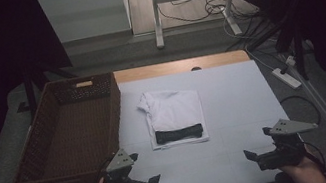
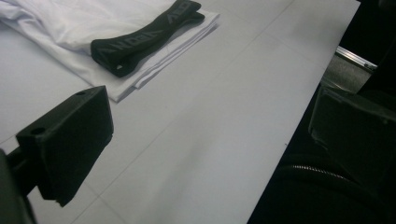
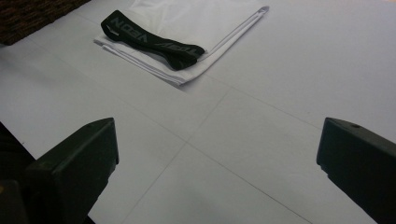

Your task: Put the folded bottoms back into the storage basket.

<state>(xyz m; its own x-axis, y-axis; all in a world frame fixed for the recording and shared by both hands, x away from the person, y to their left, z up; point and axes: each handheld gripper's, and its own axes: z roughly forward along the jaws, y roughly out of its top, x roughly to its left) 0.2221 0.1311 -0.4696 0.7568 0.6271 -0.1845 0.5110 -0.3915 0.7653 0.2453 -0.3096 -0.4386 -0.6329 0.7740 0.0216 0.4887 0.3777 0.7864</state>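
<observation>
A folded white garment (image 1: 174,107) lies in the middle of the white table (image 1: 235,109). A black elastic band with grey lettering (image 1: 179,133) rests across its near edge. My left gripper (image 1: 145,168) is held low at the near left, open and empty, short of the garment. My right gripper (image 1: 256,142) is at the near right, also open and empty. The left gripper view has the band (image 2: 144,35) and garment (image 2: 56,23) beyond the wide-apart jaws of the gripper (image 2: 210,130). Ahead of the gripper (image 3: 217,154) in the right gripper view lie the band (image 3: 149,39) and garment (image 3: 201,18).
A brown wicker basket (image 1: 117,104) stands on the left of the table, next to the garment, with nothing inside; its corner (image 3: 28,18) appears in the right gripper view. Beyond the far edge are a desk frame, cables and a power strip (image 1: 286,77).
</observation>
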